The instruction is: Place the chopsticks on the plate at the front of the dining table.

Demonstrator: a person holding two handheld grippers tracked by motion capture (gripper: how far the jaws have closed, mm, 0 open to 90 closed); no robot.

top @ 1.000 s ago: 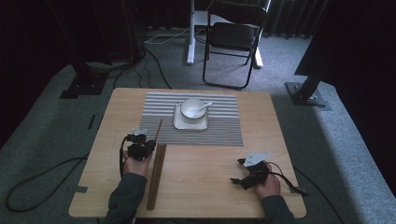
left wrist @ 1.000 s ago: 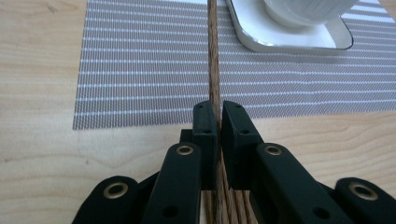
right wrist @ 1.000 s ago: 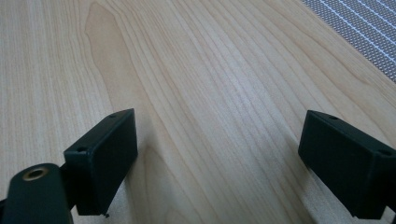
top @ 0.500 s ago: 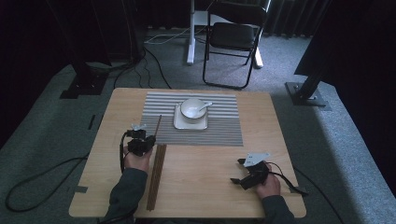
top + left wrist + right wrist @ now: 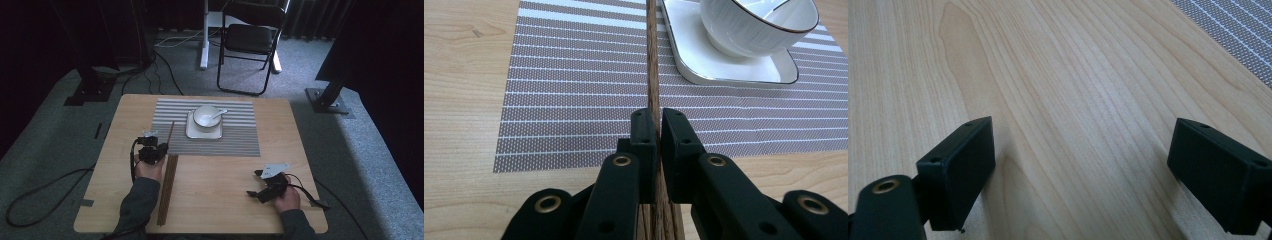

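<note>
- One chopstick [image 5: 652, 75] sits pinched in the left gripper [image 5: 658, 125], jaws clamped tight on it, its far end over the striped mat [image 5: 574, 90], just left of the plate [image 5: 724, 75].
- Risk: swing right and the tip could knock the plate or bowl [image 5: 754, 25].
- Thin, dark brown wood, smooth; it could twist or slip.
- Right gripper [image 5: 1080, 170] rests wide open, near right on the table [image 5: 1048, 75].
</note>
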